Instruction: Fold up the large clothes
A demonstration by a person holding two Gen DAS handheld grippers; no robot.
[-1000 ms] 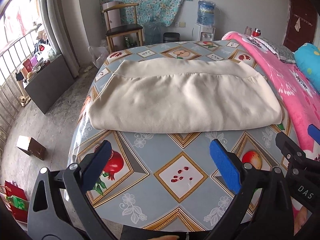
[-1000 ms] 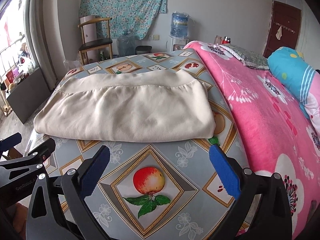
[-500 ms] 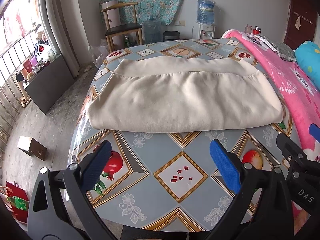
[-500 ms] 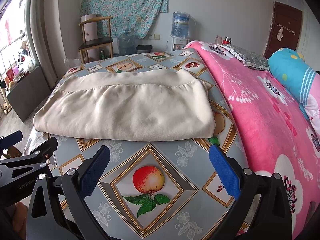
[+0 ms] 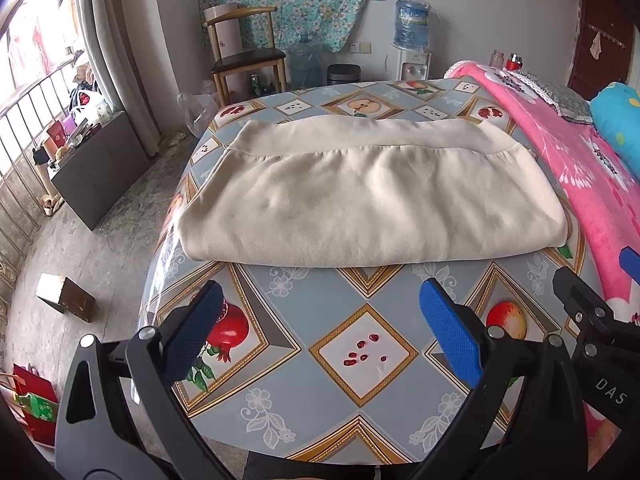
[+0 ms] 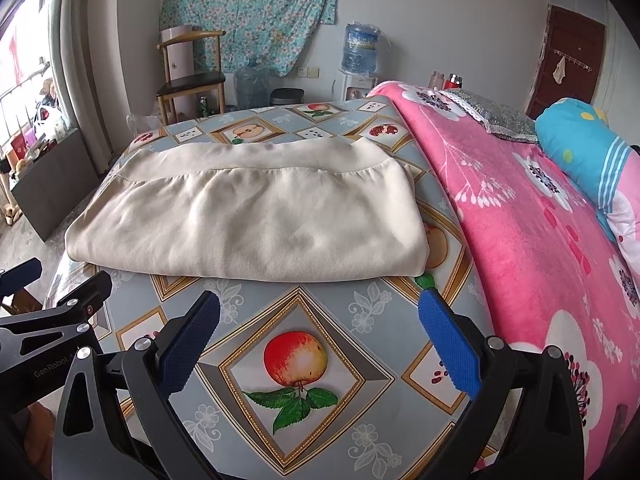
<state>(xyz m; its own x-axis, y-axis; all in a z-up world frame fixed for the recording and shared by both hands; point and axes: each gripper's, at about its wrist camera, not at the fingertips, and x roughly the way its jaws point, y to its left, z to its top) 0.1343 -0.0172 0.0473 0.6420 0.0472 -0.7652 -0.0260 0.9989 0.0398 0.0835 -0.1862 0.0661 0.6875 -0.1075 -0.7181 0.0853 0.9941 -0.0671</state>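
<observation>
A cream garment (image 5: 368, 196) (image 6: 248, 216) lies folded into a wide flat rectangle on the fruit-patterned table cover (image 5: 360, 352) (image 6: 296, 360), its hem band along the far side. My left gripper (image 5: 316, 332) hangs open over the near part of the table, short of the garment's front fold, nothing between its blue pads. Beside it, my right gripper (image 6: 318, 336) is also open and empty, near the garment's front right corner. Each gripper shows at the edge of the other's view.
A pink flowered blanket (image 6: 540, 240) and a blue pillow (image 6: 584, 144) lie right of the table. Behind stand a wooden chair (image 5: 244, 56), a water dispenser (image 5: 412, 40) and a bin. A dark low cabinet (image 5: 96, 176) and small box (image 5: 66, 296) are on the floor at left.
Both views have crept slightly forward and tilted a little; the garment lies unchanged and both grippers stay open.
</observation>
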